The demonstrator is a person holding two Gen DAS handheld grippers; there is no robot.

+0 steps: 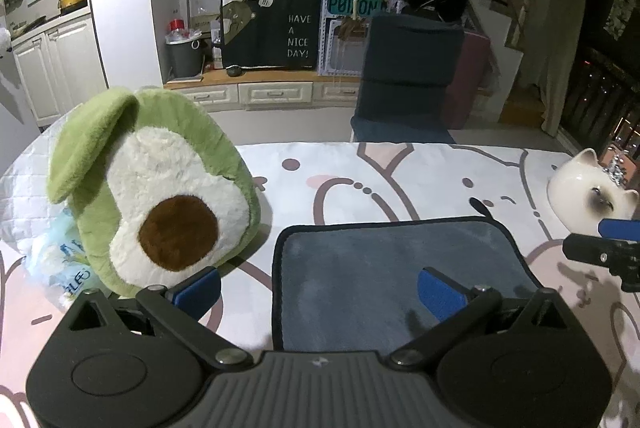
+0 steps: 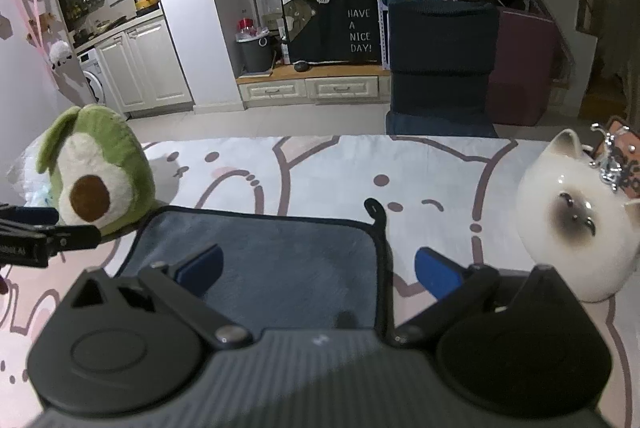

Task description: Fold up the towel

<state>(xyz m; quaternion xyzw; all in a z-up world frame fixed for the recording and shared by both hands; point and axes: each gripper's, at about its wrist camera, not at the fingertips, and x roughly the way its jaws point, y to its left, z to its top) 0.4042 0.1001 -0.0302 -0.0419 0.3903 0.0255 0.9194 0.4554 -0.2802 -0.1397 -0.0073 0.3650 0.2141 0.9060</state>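
A grey-blue towel with a dark hem lies flat on the patterned table; it also shows in the right wrist view. A small hanging loop sticks out at its far right corner. My left gripper is open, its blue pads astride the towel's left edge, above it. My right gripper is open, its pads astride the towel's right edge. Each gripper shows at the side of the other's view: the right one, the left one.
A green avocado plush stands just left of the towel, a plastic packet behind it. A white ceramic cat stands right of the towel. The table cover has a cartoon print. A dark chair stands beyond the far edge.
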